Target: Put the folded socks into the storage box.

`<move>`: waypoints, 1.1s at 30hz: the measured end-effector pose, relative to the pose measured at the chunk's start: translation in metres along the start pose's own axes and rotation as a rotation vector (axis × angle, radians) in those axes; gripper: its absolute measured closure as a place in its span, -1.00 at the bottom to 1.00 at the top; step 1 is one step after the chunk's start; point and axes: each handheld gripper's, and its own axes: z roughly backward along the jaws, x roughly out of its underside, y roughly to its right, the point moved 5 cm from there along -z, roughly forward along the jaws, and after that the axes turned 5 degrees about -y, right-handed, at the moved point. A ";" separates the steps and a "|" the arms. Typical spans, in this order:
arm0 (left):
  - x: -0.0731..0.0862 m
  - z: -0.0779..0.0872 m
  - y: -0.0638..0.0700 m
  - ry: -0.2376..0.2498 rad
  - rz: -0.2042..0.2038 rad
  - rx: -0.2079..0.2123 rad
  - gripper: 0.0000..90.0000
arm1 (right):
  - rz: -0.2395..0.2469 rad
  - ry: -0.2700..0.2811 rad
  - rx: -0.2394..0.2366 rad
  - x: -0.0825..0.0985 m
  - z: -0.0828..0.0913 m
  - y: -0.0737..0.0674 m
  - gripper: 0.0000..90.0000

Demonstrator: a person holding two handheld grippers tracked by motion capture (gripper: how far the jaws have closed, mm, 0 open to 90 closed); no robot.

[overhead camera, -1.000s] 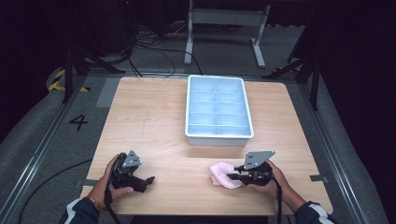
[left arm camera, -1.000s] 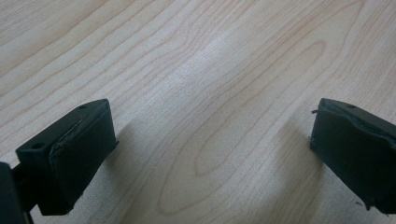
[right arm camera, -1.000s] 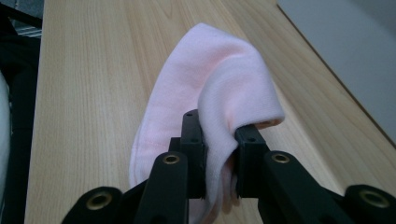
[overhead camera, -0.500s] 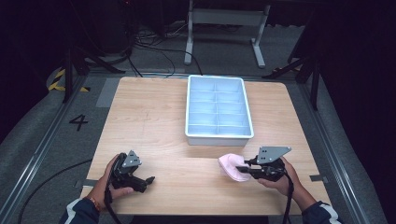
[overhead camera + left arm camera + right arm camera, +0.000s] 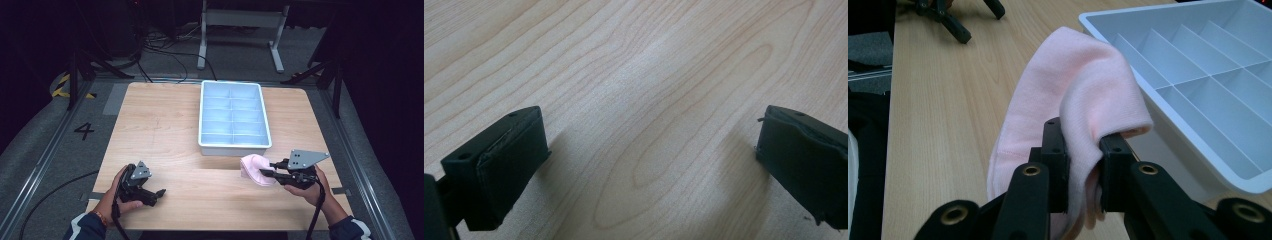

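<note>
A folded pink cloth (image 5: 254, 169) hangs off the table, pinched by my right gripper (image 5: 265, 173) near the front right. In the right gripper view the jaws are shut on the pink cloth (image 5: 1073, 95), which bulges above the fingertips (image 5: 1054, 131). Just beyond it stands a white divided tray (image 5: 234, 145) with several compartments; its near corner (image 5: 1098, 22) lies close to the cloth. My left gripper (image 5: 156, 195) rests on the wooden table (image 5: 160, 125) at the front left. Its jaws stand wide open over bare wood (image 5: 649, 140) with nothing between them.
The tray sits in the middle of the table toward the far side. Bare wood lies left of the tray and between the two hands. Cables and a metal stand (image 5: 240, 20) are on the floor beyond the table.
My right gripper has risen and drifted right and toward the tray, lifting the pink cloth off the table. The left hand has stayed in place.
</note>
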 end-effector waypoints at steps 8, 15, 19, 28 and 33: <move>0.000 0.000 0.000 0.000 0.002 0.000 -0.99 | -0.001 0.046 0.034 -0.006 0.015 0.007 0.73; 0.000 0.000 0.000 0.001 0.004 -0.004 -0.99 | -0.004 0.071 0.087 -0.015 0.029 0.021 0.73; 0.000 0.000 0.000 0.002 0.006 -0.004 -0.99 | -0.010 0.082 0.115 -0.019 0.034 0.030 0.73; 0.000 0.000 0.000 0.001 0.007 -0.004 -0.99 | -0.018 0.081 0.141 -0.025 0.035 0.046 0.73; 0.000 0.000 0.000 0.000 0.008 -0.005 -0.99 | -0.012 0.068 0.159 -0.030 0.031 0.054 0.73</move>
